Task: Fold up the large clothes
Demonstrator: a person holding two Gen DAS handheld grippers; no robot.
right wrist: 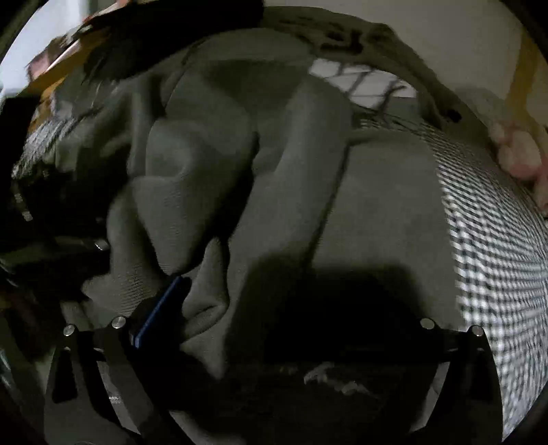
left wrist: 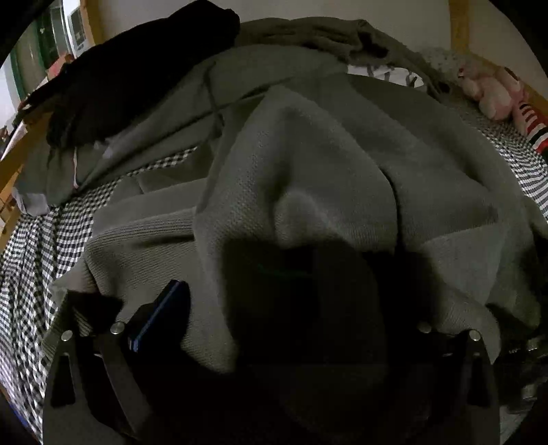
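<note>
Nearest to us, both tools point steeply down into cloth. The left gripper (left wrist: 291, 308) has its jaws spread wide: one blue-edged finger (left wrist: 161, 315) shows at the lower left of its view, while the other is lost under a draped fold. The cloth lies over and between the fingers, but nothing is pinched. The right gripper (right wrist: 291, 308) stands just as wide, its blue-edged finger (right wrist: 161, 311) resting against a ribbed hem, its partner in deep shadow; again we see no grip.

The task's thing, a large grey-green knitted sweater (left wrist: 342, 164), lies directly below and ahead of both sets of jaws, heaped on the bed's black-and-white checked sheet (left wrist: 37, 246). From the left wrist view a thick fold rises up the middle, and a ribbed band runs crosswise just beyond the finger. In the right wrist view the garment's bulk piles to the left, and a flatter panel runs away from us towards the far end of the bed, its straight edge beside the bare sheet on the right. We judge that edge to mark the long axis, and the right hand to be nearer it.

Farther off, a black garment (left wrist: 137, 58) sits at the far left corner, more olive cloth (left wrist: 325, 30) along the far edge, and a pink plush toy (left wrist: 493, 89) at the far right corner.
</note>
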